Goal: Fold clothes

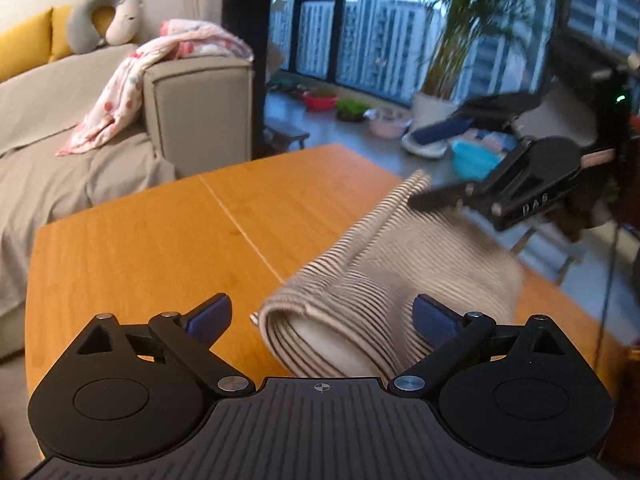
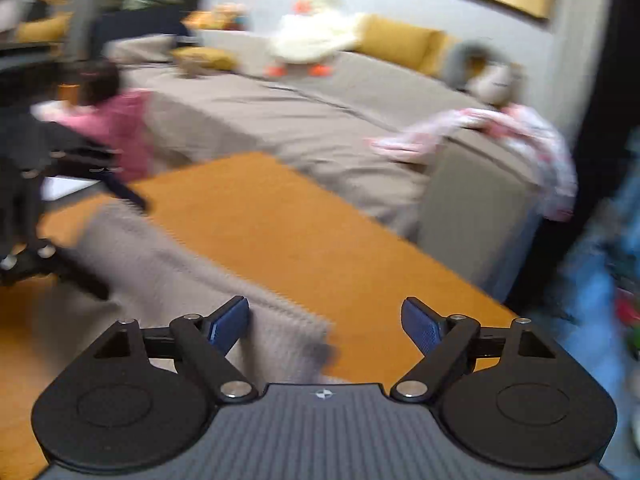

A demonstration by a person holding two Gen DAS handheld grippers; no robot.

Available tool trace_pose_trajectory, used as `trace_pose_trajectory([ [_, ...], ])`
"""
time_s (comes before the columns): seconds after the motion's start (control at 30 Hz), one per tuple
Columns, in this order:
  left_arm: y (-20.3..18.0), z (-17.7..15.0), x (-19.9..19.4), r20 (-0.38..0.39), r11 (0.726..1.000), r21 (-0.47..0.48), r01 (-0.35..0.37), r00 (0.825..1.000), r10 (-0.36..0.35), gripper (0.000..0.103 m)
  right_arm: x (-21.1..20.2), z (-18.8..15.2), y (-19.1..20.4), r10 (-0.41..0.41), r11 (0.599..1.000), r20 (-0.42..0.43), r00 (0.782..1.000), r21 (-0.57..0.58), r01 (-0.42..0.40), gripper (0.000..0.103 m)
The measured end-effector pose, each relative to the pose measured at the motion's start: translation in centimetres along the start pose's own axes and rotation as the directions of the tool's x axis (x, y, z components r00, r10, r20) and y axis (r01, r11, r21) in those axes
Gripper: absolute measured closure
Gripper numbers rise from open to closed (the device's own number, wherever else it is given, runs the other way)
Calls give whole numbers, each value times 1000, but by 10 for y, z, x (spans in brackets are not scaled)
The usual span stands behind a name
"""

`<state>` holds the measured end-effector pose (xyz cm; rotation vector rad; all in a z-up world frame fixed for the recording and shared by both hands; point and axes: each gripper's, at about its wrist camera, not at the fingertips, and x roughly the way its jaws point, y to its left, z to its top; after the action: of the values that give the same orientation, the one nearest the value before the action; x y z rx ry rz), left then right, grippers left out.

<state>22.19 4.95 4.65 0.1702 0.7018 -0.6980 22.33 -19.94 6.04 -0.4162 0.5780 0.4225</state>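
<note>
A beige and brown striped garment (image 1: 384, 280) lies folded in a long bundle on the orange wooden table (image 1: 152, 248). My left gripper (image 1: 322, 318) is open, its blue fingers on either side of the bundle's near end. My right gripper (image 1: 430, 200) hovers at the bundle's far end in the left wrist view; its fingers look close together there. In the blurred right wrist view the right gripper (image 2: 326, 322) is open above the garment (image 2: 192, 276), and the left gripper (image 2: 132, 198) shows at the garment's far end.
A grey sofa (image 1: 72, 120) with a pink spotted blanket (image 1: 132, 80) on its arm stands beyond the table. A child in pink (image 2: 116, 120) sits by the table's far left. Plants and basins (image 1: 360, 110) stand by the window.
</note>
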Motion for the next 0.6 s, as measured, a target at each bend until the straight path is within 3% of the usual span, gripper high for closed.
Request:
trace_pose_trajectory([
  [0.07,-3,7,20,-33,999,23,-41,999,41,3,15,-16,-2,-53,998,-56,997,29,55,19],
  [0.17,-3,12,34,-77,998,38,-59,995,62,3,25,-38,-2,-63,992,-61,996,107,70,19],
  [0.3,-4,17,37,-98,995,74,-73,992,80,2,12,-39,-4,-76,984,-59,995,154,85,19],
  [0.37,-7,19,38,-101,992,98,-79,991,89,2,-2,-42,-6,-49,977,-73,996,202,63,18],
  [0.43,-9,17,38,-96,990,116,-79,991,90,2,-18,-52,-14,46,950,-74,996,313,-20,14],
  [0.5,-11,16,37,-92,988,133,-78,992,90,2,-35,-66,-23,201,871,-55,978,467,-152,7],
  [0.6,-7,16,44,-95,992,120,-31,995,43,2,-46,-96,-27,421,653,-4,907,695,-301,7],
])
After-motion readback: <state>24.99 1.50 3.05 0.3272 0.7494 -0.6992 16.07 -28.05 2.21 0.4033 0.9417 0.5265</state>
